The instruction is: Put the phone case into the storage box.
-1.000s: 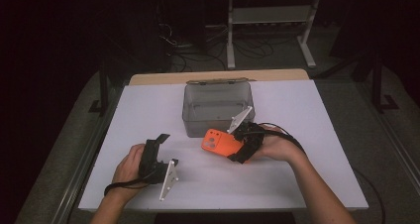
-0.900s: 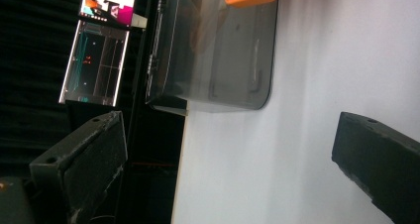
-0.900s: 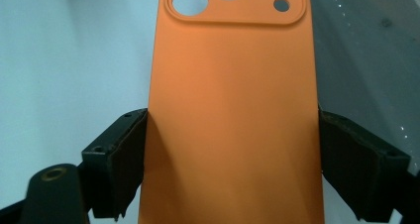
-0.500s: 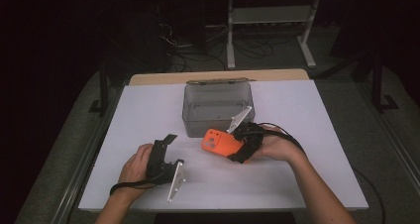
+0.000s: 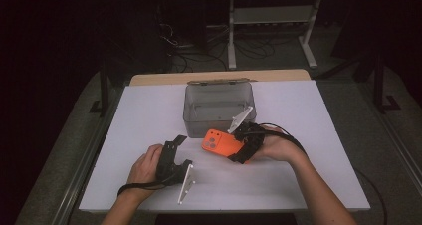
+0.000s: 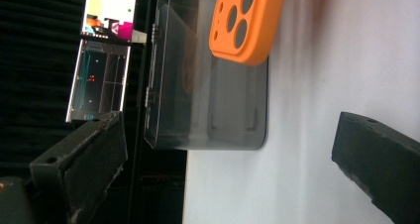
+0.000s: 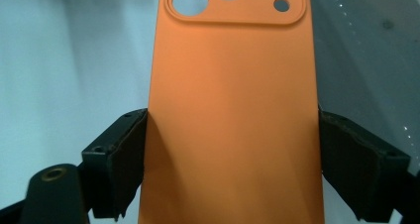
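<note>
Left gripper (image 5: 171, 153) shifted right (slightly); case (image 7: 233, 115) seemingly clamped.

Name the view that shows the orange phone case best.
Right gripper view: the orange phone case is close and flat-on, clamped between the right gripper's jaws. The left gripper view catches its camera-cutout end; the high view shows it small, before the grey box.

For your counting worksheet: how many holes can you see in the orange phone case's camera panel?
4 in the orange phone case: three large round ones clustered together and one small one beside them. The right gripper clamps its sides. Others could be hidden.
</note>
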Motion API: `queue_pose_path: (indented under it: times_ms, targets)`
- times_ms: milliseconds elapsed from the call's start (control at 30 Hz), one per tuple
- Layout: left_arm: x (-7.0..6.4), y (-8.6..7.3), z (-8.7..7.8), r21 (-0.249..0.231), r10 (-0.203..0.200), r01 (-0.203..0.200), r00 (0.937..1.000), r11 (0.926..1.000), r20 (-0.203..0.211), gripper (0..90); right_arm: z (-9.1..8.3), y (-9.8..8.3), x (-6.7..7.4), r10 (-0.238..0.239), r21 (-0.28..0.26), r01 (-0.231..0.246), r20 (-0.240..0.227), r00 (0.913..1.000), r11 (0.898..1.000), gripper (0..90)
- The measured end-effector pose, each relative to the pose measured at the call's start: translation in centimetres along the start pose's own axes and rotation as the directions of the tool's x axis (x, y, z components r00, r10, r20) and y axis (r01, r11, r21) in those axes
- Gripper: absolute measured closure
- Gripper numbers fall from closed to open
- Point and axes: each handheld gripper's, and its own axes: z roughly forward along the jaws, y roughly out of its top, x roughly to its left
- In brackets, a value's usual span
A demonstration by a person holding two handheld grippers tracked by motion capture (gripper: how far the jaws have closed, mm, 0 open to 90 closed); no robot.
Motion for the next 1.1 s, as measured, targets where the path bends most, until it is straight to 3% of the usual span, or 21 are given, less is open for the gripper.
queue_pose_path:
  times_ms: [1100]
  targets:
    - [-0.2, 2.9, 1.6, -0.020, 0.057, -0.057, 0.9983, 0.9981, -0.015, 0.3, 0.3, 1.4, 0.1, 0.009, -0.004, -0.009, -0.016, 0.9998, 1.000, 15.8]
